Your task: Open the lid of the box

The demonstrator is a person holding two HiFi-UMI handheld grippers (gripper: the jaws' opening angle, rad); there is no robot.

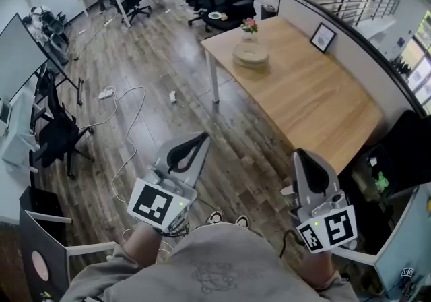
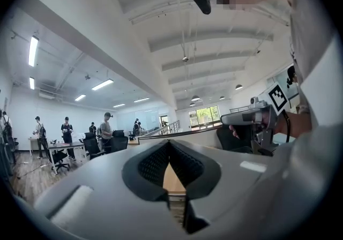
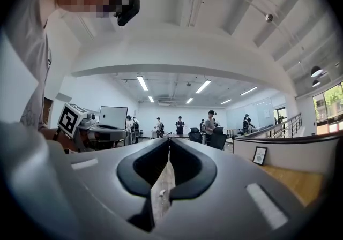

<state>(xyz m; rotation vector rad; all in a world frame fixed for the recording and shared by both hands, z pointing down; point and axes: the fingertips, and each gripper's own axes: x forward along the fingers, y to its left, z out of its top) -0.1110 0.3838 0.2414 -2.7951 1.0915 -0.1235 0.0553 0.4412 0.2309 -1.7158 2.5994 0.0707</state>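
Note:
No box shows clearly in any view. A round pale dish-like thing (image 1: 250,56) lies on the far end of the wooden table (image 1: 316,98), beside a small flower vase (image 1: 250,25). My left gripper (image 1: 201,139) is held level over the wood floor, jaws shut with nothing between them; in its own view the tips meet at the left gripper (image 2: 169,142). My right gripper (image 1: 300,154) is also level and shut on nothing, its tips meeting at the right gripper (image 3: 169,140). Both are well short of the table.
A picture frame (image 1: 323,37) stands on the table by the low partition wall (image 1: 363,58). A black office chair (image 1: 57,135) and a white cable (image 1: 128,132) are at the left. Several people (image 3: 179,125) stand by desks at the back.

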